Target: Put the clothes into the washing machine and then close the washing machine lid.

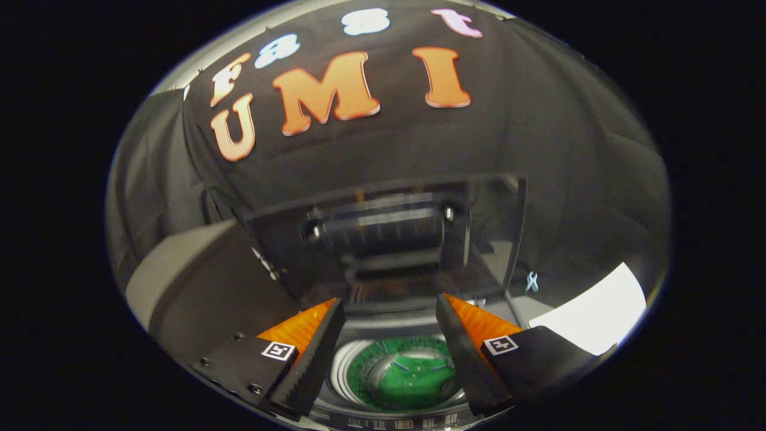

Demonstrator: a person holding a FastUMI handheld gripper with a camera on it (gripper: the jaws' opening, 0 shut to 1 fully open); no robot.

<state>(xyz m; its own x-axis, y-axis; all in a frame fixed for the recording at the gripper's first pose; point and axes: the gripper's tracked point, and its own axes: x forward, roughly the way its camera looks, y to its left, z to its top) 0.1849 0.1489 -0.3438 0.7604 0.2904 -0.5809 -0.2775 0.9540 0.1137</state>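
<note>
My two fingers (pixel 311 353), black ribbed pads backed with orange, lie nearest the camera and stand wide apart; nothing sits between them and neither pad touches anything. My tongs (pixel 390 311) are thus open and empty.

Directly below the gap between the fingers lies the washing machine's round drum (pixel 359 365), seen from above, its mouth open. Inside it rests a green piece of clothing (pixel 407 377), bunched on the drum floor, well apart from both pads. I judge the clothes part of the task done, or close to it, since the green cloth already lies in the drum.

Just ahead of the fingertips, and beyond them, stands the lid (pixel 389 239): a dark, glossy panel raised upright at the back of the opening, its long axis running crosswise, from one finger's side to the other. Its lower edge lies just above my fingertips; its upper edge is farther off, towards the black cloth wall (pixel 568 149).

The coming move turns on that relation: the lid is straight ahead and upright, so I would need to reach past or over its top edge and bring it down toward me over the drum.
</note>
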